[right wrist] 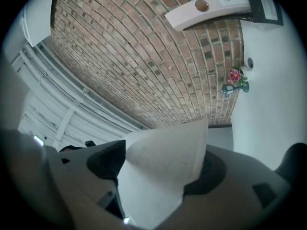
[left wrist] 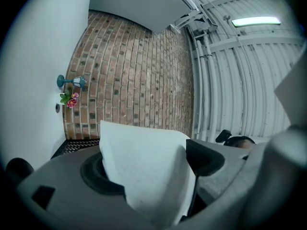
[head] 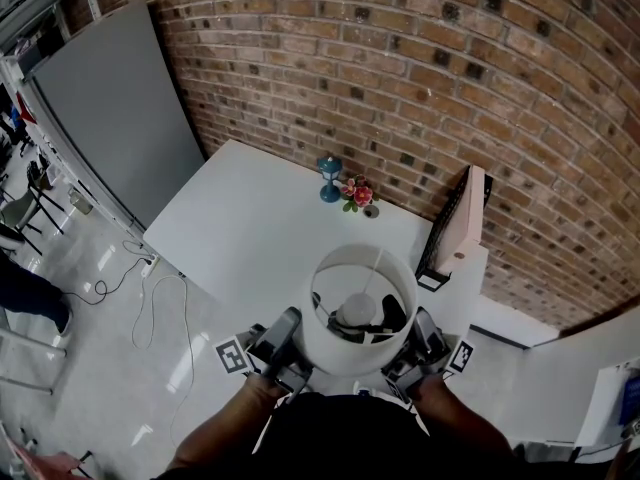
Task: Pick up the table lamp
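Observation:
I look down into the white shade [head: 345, 353] of the table lamp, raised off the table close below me, with its bulb [head: 352, 311] and black fitting inside. My left gripper [head: 285, 348] clamps the shade's left side and my right gripper [head: 420, 350] its right side. In the left gripper view a fold of the white shade [left wrist: 148, 176] is pinched between the jaws of the left gripper [left wrist: 156, 169]. The right gripper view shows the same: the shade wall [right wrist: 160, 171] is squeezed in the right gripper [right wrist: 158, 164]. The lamp's base is hidden under the shade.
The white table [head: 250, 238] lies below, against a brick wall [head: 400, 68]. On its far edge stand a small blue lantern [head: 329, 180], a flower posy [head: 358, 195] and a pink panel with a black grid [head: 455, 223]. A grey board [head: 120, 118] and floor cables [head: 150, 288] are at left.

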Demonstrator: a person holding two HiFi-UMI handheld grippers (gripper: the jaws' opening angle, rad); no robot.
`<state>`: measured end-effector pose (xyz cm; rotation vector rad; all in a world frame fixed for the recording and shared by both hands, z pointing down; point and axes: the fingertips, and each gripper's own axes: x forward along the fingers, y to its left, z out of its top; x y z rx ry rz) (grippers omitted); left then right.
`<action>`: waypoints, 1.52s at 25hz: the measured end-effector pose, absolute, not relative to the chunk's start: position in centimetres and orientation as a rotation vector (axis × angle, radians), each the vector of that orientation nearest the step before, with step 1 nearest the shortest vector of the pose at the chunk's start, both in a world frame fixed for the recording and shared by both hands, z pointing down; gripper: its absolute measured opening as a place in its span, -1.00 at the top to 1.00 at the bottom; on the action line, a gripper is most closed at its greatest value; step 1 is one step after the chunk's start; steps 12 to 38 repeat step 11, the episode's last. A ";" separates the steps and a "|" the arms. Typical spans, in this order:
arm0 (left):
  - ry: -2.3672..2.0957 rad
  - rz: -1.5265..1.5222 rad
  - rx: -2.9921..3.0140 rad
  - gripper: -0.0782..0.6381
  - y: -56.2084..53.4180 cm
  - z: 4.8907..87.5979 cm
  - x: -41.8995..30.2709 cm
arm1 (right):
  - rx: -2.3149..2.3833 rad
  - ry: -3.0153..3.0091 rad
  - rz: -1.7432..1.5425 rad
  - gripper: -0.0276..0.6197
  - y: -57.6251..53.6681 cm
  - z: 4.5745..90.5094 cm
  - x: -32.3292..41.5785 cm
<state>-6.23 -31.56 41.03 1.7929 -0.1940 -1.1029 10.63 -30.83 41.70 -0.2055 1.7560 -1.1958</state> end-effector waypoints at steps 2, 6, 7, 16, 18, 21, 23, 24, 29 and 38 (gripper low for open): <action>-0.194 -1.102 1.792 -0.34 -31.6 40.9 -6.3 | -0.204 1.758 -1.193 -0.24 -30.8 41.5 10.6; -0.196 -1.103 1.789 -0.34 -31.6 40.8 -6.3 | -0.209 1.755 -1.195 -0.24 -30.9 41.4 10.5; -0.196 -1.102 1.790 -0.34 -31.6 40.8 -6.3 | -0.210 1.755 -1.194 -0.24 -30.9 41.5 10.5; -0.197 -1.101 1.791 -0.34 -31.5 41.2 -6.4 | -0.210 1.753 -1.197 -0.24 -30.8 41.7 10.4; -0.197 -1.101 1.791 -0.34 -31.5 41.2 -6.4 | -0.210 1.753 -1.197 -0.24 -30.8 41.7 10.4; -0.197 -1.101 1.791 -0.34 -31.5 41.2 -6.4 | -0.210 1.753 -1.197 -0.24 -30.8 41.7 10.4; -0.197 -1.101 1.791 -0.34 -31.5 41.2 -6.4 | -0.210 1.753 -1.197 -0.24 -30.8 41.7 10.4; -0.197 -1.101 1.791 -0.34 -31.5 41.2 -6.4 | -0.210 1.753 -1.197 -0.24 -30.8 41.7 10.4; -0.197 -1.101 1.791 -0.34 -31.5 41.2 -6.4 | -0.210 1.753 -1.197 -0.24 -30.8 41.7 10.4; -0.197 -1.101 1.791 -0.34 -31.5 41.2 -6.4 | -0.210 1.753 -1.197 -0.24 -30.8 41.7 10.4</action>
